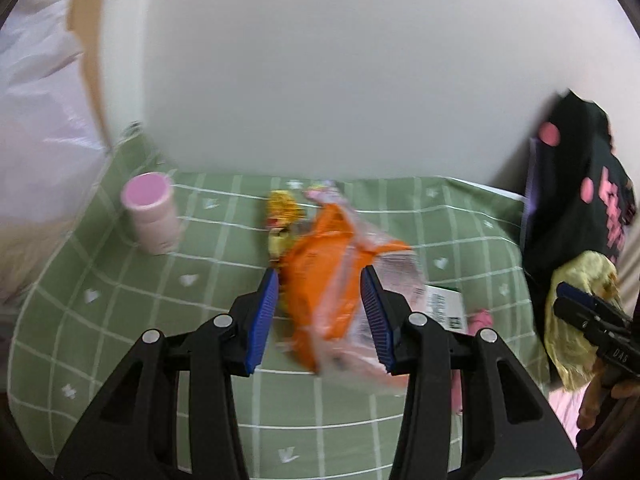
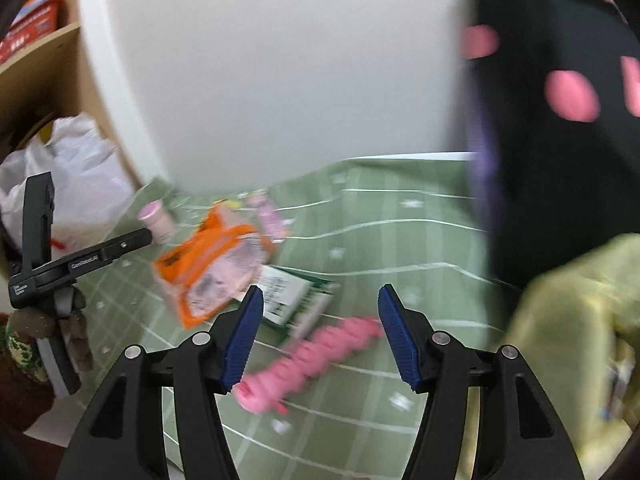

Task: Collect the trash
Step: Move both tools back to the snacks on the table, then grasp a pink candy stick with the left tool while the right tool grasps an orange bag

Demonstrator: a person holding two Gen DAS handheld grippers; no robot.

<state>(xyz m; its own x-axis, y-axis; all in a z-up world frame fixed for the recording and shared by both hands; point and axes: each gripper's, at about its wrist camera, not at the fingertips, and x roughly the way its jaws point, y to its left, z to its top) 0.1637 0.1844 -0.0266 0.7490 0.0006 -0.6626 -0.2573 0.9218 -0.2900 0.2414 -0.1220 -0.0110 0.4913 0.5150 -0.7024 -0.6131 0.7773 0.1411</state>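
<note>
The orange wrapper lies on the green checked table, its long axis running away from the left gripper, whose fingers are spread wide on either side of it, gripping nothing. Beyond the wrapper sits a yellow wrapper; a pink cup stands well off to its left. Right of the orange wrapper lie a green-and-white packet and a pink twisted piece, the latter slanting between the right gripper fingers, also spread apart. A black pink-dotted bag hangs at the right.

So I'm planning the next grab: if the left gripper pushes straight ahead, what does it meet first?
Most likely the orange wrapper, already between the open left gripper fingers; blur hides contact.
</note>
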